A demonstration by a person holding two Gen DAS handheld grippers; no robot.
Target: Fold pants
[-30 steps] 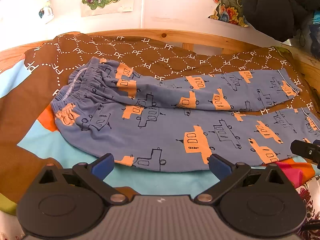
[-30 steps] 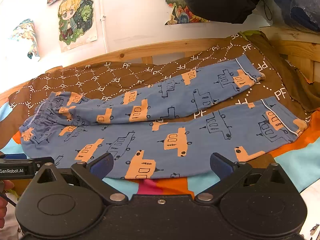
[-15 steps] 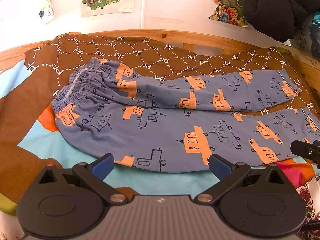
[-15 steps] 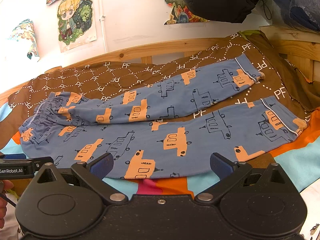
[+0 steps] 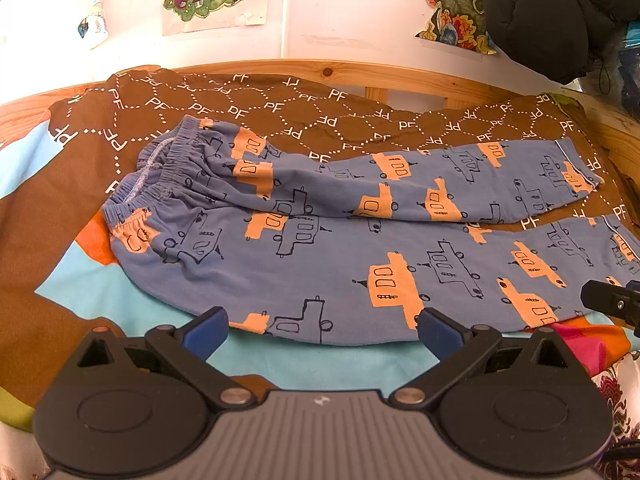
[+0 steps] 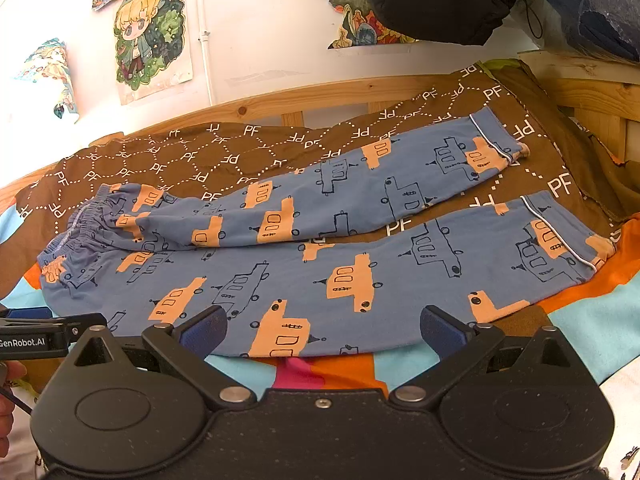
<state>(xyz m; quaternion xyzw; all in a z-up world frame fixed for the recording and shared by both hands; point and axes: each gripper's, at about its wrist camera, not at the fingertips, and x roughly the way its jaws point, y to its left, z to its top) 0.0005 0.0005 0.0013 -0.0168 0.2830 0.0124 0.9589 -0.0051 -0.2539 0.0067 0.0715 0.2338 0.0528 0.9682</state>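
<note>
Nothing has moved: both the left gripper (image 5: 322, 326) and right gripper (image 6: 322, 326) hover spread wide at the bed's (image 5: 360, 76) near edge, before the flat pants (image 5: 340, 264).

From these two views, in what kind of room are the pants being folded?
Most likely a bedroom. The blue pants lie spread on a brown PF-patterned blanket over a wooden bed frame, and cartoon posters are stuck on the white wall behind it.
</note>
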